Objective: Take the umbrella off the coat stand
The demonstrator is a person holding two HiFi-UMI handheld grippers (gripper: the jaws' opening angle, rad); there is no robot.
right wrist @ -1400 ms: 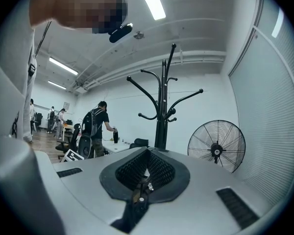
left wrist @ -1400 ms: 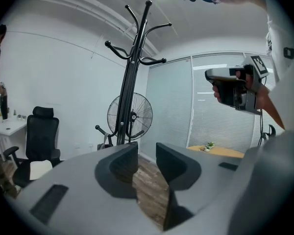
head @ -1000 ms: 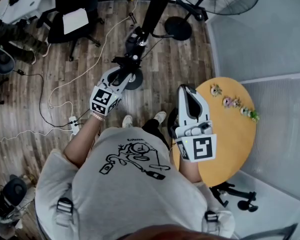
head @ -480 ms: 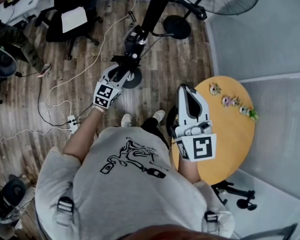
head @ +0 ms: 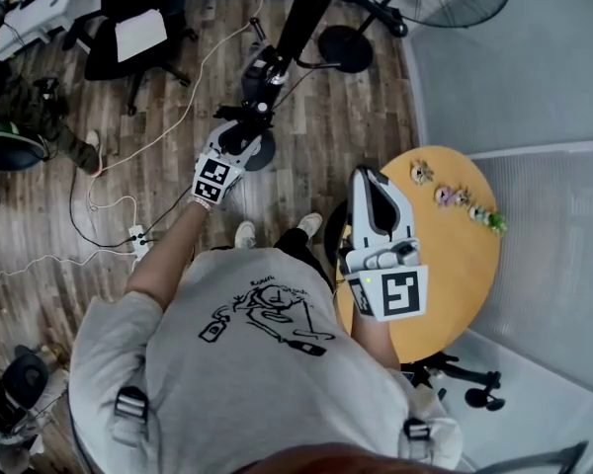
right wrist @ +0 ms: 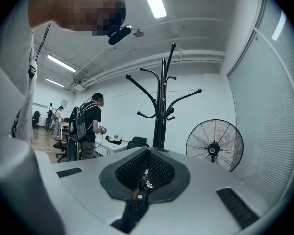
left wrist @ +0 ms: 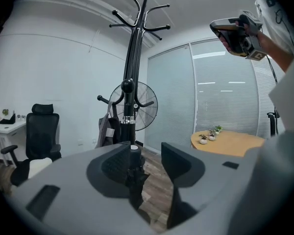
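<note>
Left gripper [head: 239,138] has advanced up the floor toward the coat stand [head: 298,18] since the earlier frame; the right gripper [head: 374,188] has not shifted.

Head view. The left arm is stretched out, with the gripper tips low against the stand, just above its round base. What hangs there cannot be told apart from the pole from above. The right gripper is held level over the near edge of the round table [head: 455,255].

Left gripper view. The tongs stand apart. Between them, close against the left pad, sits the dark folded umbrella [left wrist: 135,174], its pale cap uppermost, directly in front of the pole. No squeeze is on it yet. A grey bag [left wrist: 106,129] hangs just beside, on the same stand.

Right gripper view. The tongs are pressed together on nothing, pointed up at the stand's top hooks and the fan [right wrist: 214,145].

Hazards, as judged from the room:
- Closing now could catch pole or hook along with the umbrella.
- A sideways pull before lifting clear would likely rock the stand or drag the bag.
- Folded fabric may slip through a light pinch — a deeper seat looks safer.
</note>
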